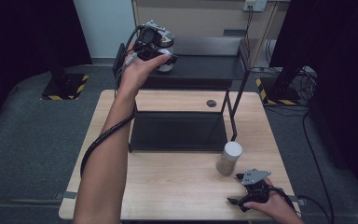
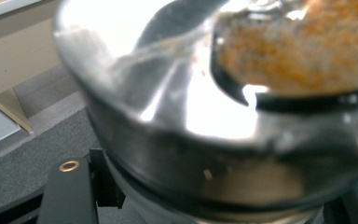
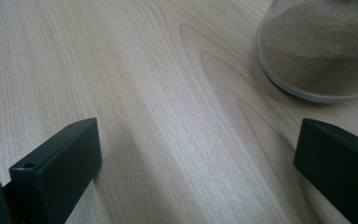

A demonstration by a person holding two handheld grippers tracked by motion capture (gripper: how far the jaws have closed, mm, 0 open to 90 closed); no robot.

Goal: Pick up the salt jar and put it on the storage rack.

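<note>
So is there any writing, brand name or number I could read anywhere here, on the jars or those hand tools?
None can be read.
Jar with a white lid on the table: no label visible.
Jar at the left gripper, up on the black shelf: blurred in the left gripper view, no lettering made out.
Right gripper: no marking legible.
Yellow-and-black hazard stripes on the floor stand: a pattern, no words.

Wooden table (image 1: 177,186), black 2-tier shelf (image 1: 200,70), grey carpet (image 1: 28,135), black curtains (image 1: 23,32)
</note>
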